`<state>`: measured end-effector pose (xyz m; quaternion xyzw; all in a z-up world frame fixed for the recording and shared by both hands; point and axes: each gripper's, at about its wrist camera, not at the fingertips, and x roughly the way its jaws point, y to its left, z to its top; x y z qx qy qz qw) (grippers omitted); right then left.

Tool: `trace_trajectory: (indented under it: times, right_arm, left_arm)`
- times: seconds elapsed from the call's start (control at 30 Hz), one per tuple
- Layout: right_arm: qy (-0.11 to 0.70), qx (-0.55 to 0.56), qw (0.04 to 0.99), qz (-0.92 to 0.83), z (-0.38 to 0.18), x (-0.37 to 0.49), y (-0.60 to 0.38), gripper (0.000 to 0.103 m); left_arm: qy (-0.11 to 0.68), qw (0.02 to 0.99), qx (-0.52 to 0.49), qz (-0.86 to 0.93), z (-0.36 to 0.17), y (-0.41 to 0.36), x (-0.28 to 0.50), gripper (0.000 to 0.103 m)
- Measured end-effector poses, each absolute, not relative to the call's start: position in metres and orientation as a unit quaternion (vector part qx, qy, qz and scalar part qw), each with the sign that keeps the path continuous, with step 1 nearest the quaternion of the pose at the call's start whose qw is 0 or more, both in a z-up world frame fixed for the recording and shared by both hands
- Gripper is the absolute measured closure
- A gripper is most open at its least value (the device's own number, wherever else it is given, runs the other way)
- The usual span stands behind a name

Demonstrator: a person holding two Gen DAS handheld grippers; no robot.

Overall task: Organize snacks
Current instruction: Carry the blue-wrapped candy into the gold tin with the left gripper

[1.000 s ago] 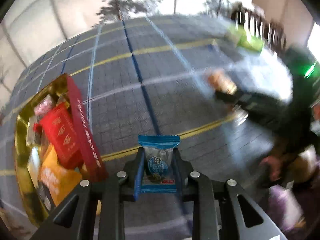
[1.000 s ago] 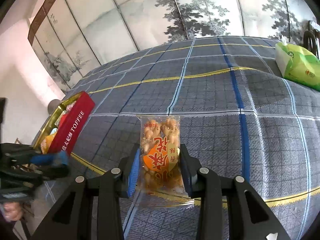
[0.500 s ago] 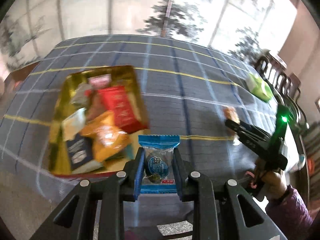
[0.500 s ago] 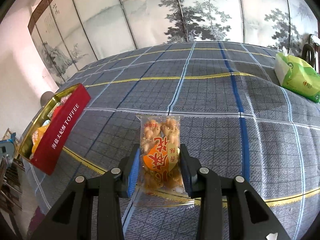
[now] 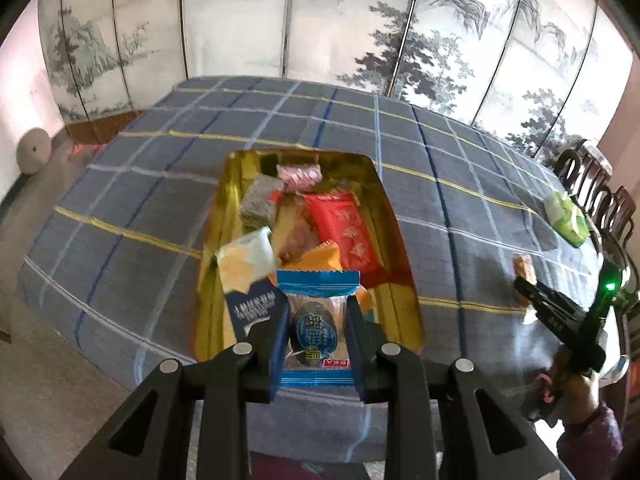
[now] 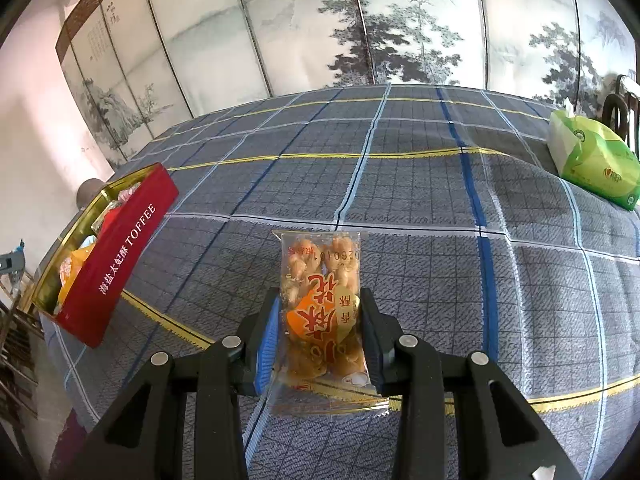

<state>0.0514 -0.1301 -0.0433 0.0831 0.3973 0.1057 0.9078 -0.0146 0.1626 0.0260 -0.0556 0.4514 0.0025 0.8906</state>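
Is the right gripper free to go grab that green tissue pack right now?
Probably not: the right gripper is shut on the twist snack packet, so its jaws are full. Nothing lies between it and the green tissue pack.

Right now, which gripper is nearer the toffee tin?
Left. The left gripper hovers over the toffee tin's near end, holding a blue packet. The right gripper is well off to its right, gripping a clear snack bag.

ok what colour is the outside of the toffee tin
Red with white lettering on the toffee tin, gold inside; clearest in the right wrist view.
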Motion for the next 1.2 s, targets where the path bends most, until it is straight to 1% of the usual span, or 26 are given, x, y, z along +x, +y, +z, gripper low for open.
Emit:
trace_trajectory:
  times: [0.37, 0.73, 1.2]
  right_arm:
    - [0.401, 0.079, 0.907, 0.104, -0.044, 0.053, -0.128, 0.068]
    - [0.405, 0.074, 0.906, 0.101, -0.047, 0.054, -0.127, 0.068]
    - [0.408, 0.072, 0.905, 0.099, -0.048, 0.055, -0.126, 0.068]
  left_arm:
    - [0.436, 0.899, -0.020, 0.030, 0.016, 0.171, 0.023, 0.076]
    - [0.447, 0.894, -0.006, 0.038, -0.004, 0.172, 0.056, 0.076]
    - [0.456, 0.889, 0.000, 0.043, -0.015, 0.174, 0.075, 0.075]
